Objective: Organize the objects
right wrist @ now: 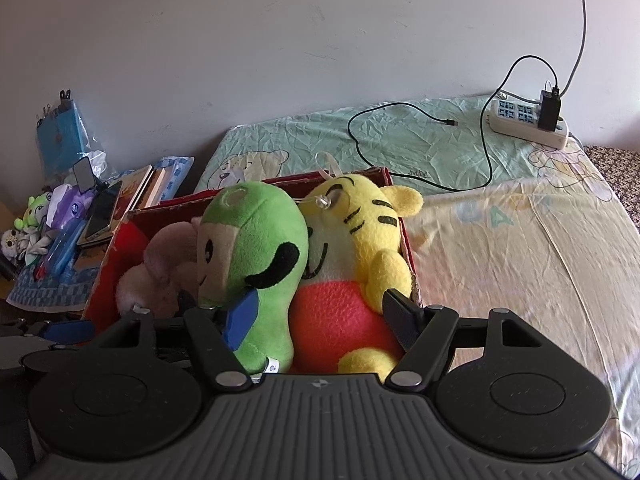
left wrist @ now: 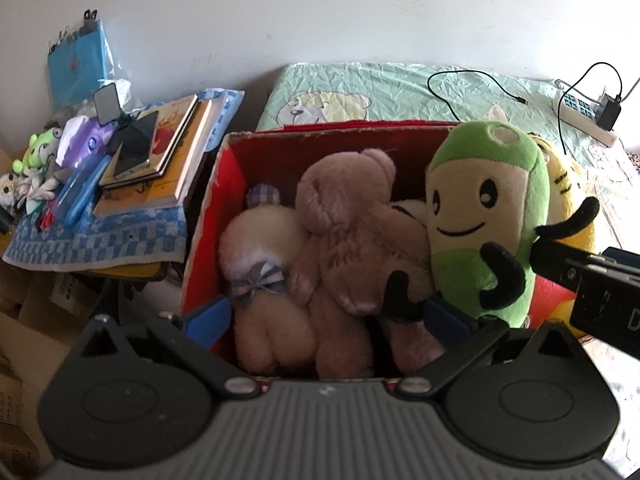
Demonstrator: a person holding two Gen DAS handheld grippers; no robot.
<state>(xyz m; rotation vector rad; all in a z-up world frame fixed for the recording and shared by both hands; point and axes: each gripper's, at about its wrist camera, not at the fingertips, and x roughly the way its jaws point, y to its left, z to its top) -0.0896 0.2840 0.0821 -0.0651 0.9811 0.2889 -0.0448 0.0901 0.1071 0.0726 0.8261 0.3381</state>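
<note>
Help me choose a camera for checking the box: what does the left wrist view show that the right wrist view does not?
Only the left wrist view shows the cream plush with its striped bow and the whole brown bear, deep in the red box.

Only the right wrist view shows the yellow tiger plush in full, with its orange belly, and the open bed to the right.

Both show the green plush, the power strip, the stacked books, and open grippers: left gripper, right gripper.

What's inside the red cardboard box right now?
The red cardboard box holds a green smiling plush, a yellow tiger plush, a pinkish-brown teddy bear and a cream plush with a checked bow. Anything beneath them is covered.
</note>
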